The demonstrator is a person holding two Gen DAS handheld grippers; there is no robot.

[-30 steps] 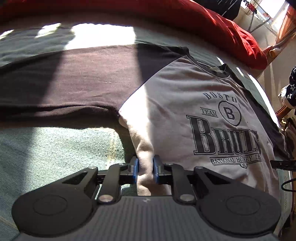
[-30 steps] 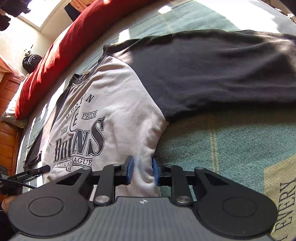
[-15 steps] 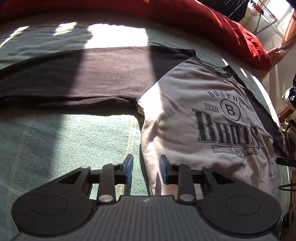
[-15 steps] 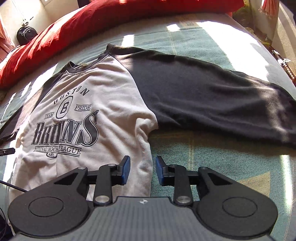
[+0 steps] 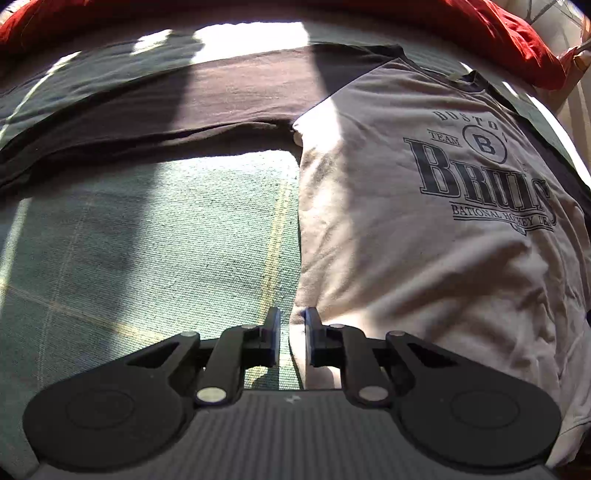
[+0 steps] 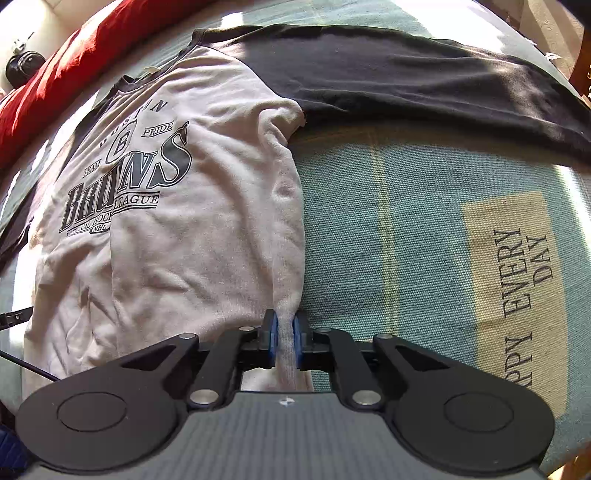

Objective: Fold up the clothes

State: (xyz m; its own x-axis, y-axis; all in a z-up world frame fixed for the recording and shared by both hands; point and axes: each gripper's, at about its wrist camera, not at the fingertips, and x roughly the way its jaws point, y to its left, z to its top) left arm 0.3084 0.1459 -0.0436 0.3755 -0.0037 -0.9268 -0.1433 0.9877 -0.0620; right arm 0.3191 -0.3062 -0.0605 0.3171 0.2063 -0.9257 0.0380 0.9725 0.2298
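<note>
- The left gripper (image 5: 291, 341) is seen nearest in its own view, pointed steeply down at the bed (image 5: 147, 236); its jaws are closing and stand narrow, with the left side edge of the shirt (image 5: 424, 258) between them, close to the hem.
- In that view the cloth lies against the right finger, while a slit of bed cover is seen by the left finger, so a full pinch cannot be confirmed.
- The right gripper (image 6: 284, 341) is likewise seen near, in its own view; its jaws are nearly together, and a raised ridge of the shirt (image 6: 184, 258) at the right side edge is pinched between the blue pads (image 6: 272, 338).
- The shirt is spread flat, face up, on the bed, hem near and collar far; the pale body is wrinkled and is printed with dark lettering.
- Beside the shirt, the teal woven bed cover (image 6: 406, 221) is crossed by pale lines, and a tan patch (image 6: 517, 295) with printed words lies at the right.
- Farther off, the two dark sleeves are stretched straight out to the sides: the left sleeve (image 5: 147, 110) and the right sleeve (image 6: 424, 81), each partly lit by sun.
- A red pillow (image 5: 498, 33) is laid along the far edge of the bed, beyond the collar.
- A dark bag (image 6: 22, 68) is seen at the far left in the right view, by a pale wall.
</note>
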